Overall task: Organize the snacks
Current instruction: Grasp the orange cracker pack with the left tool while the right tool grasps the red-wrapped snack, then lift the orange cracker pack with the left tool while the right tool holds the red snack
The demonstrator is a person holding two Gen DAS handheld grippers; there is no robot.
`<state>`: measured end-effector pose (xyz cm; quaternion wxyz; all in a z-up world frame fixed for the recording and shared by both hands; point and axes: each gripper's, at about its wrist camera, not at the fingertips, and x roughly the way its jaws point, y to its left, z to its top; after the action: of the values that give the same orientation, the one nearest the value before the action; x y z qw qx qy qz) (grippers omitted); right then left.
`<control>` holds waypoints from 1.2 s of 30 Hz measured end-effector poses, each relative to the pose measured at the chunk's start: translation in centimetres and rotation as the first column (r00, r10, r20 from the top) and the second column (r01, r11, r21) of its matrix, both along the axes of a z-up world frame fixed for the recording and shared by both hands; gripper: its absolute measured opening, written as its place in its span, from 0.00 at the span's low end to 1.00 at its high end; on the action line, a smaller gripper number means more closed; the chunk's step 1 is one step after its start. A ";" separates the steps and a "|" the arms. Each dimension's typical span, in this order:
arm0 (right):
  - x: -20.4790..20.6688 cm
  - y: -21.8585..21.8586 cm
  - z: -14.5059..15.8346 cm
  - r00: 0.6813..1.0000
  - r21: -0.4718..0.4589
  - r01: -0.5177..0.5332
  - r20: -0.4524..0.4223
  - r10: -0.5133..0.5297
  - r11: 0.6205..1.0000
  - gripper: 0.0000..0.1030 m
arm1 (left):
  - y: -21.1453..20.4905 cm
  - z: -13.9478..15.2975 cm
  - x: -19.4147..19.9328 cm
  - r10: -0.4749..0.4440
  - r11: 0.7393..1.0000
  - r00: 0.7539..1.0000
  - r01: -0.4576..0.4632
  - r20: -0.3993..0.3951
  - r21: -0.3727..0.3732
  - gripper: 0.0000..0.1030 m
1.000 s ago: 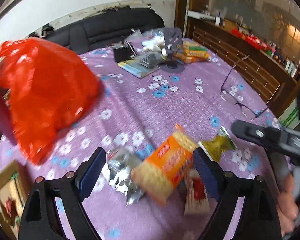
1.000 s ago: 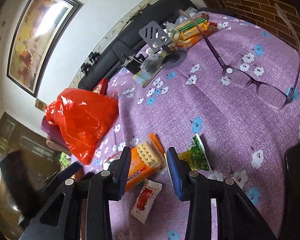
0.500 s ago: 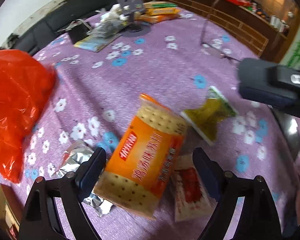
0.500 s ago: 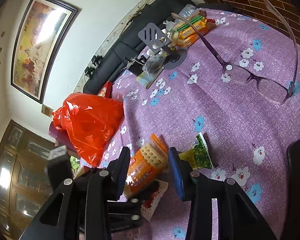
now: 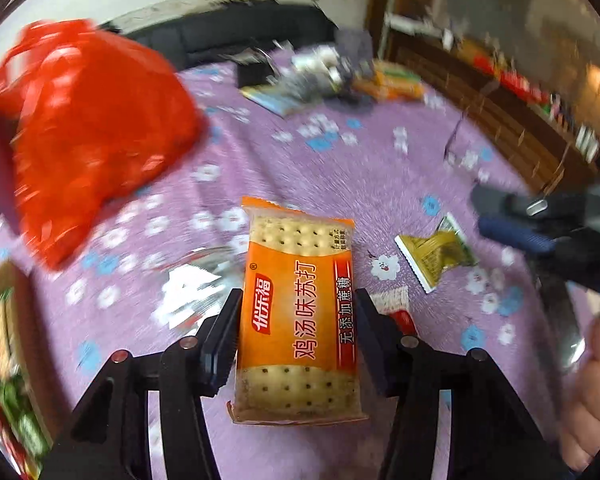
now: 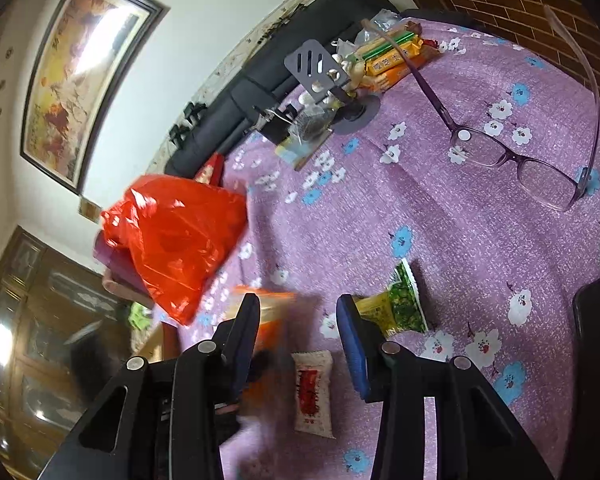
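My left gripper (image 5: 296, 320) is shut on an orange cracker packet (image 5: 298, 312) and holds it above the purple flowered tablecloth (image 5: 340, 168). The packet shows blurred in the right wrist view (image 6: 268, 320). A green-yellow snack packet (image 5: 436, 256) lies to the right; it also shows in the right wrist view (image 6: 400, 304). A small red-and-white sachet (image 6: 314, 392) lies between my right gripper's fingers. A silver foil wrapper (image 5: 192, 280) lies left of the crackers. My right gripper (image 6: 300, 332) is open and empty above the table.
A red plastic bag (image 5: 84, 128) sits at the left, also in the right wrist view (image 6: 176, 240). A cardboard box (image 5: 4, 360) with snacks is at the lower left. Glasses (image 6: 520, 152), a phone stand (image 6: 320, 72) and more snack packets (image 6: 392, 60) lie at the far side.
My left gripper has closed on the orange cracker packet and lifted it off the cloth. The right gripper has stayed open, almost still.
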<state>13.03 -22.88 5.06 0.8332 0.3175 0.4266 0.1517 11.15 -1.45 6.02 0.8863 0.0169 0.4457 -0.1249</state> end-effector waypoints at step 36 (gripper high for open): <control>-5.9 13.8 1.6 0.907 -0.511 -0.166 0.257 0.334 0.844 0.23 | 6.4 0.0 -6.2 0.186 0.982 0.948 -0.179 0.260 -0.051 0.51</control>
<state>7.15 -9.07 6.69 0.9181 0.0125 0.3406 0.2025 4.98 4.95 6.03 0.9455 -0.0200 0.3219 -0.0449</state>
